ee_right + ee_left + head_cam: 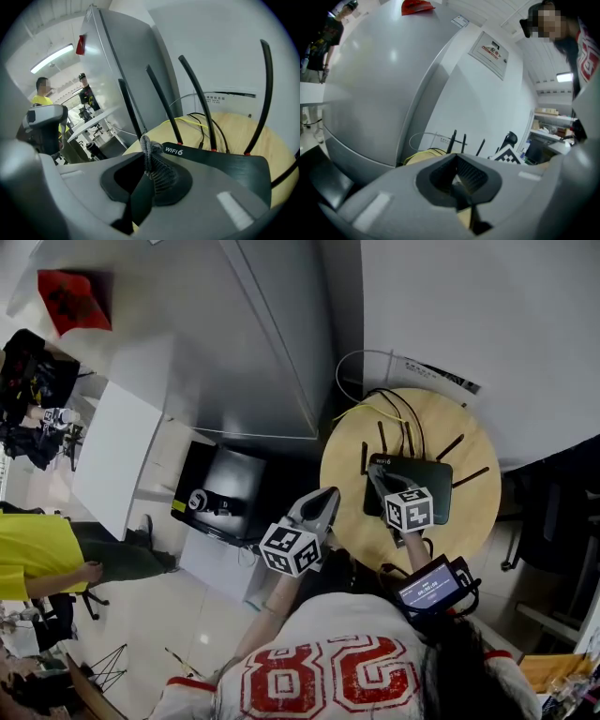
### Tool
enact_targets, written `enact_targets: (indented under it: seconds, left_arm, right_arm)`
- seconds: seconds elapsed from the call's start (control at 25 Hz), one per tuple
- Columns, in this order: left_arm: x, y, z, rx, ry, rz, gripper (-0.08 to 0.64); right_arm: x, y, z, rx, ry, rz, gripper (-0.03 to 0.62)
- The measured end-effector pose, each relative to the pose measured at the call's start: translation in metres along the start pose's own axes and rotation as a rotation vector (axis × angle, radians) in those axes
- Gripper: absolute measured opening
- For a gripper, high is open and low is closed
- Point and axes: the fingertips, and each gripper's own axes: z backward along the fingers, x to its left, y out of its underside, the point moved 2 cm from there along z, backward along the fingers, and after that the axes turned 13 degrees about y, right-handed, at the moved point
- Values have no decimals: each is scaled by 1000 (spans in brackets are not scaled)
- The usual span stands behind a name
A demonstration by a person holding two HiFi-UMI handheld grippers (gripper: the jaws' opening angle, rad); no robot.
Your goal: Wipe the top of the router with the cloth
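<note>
Router (pixel 439 486), one, black, lies mid round tabletop (pixel 469 526), bare wood all round. Right claw (pixel 378 474) clamped on one grey cloth (pixel 152 159) over router's left part; left claw (pixel 330 495) closed, empty, beside tabletop's left rim

The right gripper (pixel 144 146), matt grey plastic, pinches a coarse, ribbed grey cloth (pixel 155 165). Just beyond its tips, the router (pixel 220 161) is smooth black plastic on a pale, matt wooden table (pixel 234 129).

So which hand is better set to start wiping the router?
Right. The right gripper pinches the cloth and sits over the router. The left gripper is shut on nothing, out at the edge of the table.
</note>
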Motion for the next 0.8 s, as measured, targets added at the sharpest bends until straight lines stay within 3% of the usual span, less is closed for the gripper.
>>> enact_targets:
  seconds: [0.24, 0.4, 0.8]
  left_arm:
    - [4, -2, 9, -2, -15, 2, 5]
    - [1, 0, 3, 13, 8, 1, 5]
    - [-17, 6, -29, 53, 104, -7, 5]
  right_arm:
    - [0, 14, -3, 44, 16, 34, 38]
    - [-18, 20, 6, 38, 61, 7, 38]
    - [-113, 43, 54, 12, 271, -144, 38]
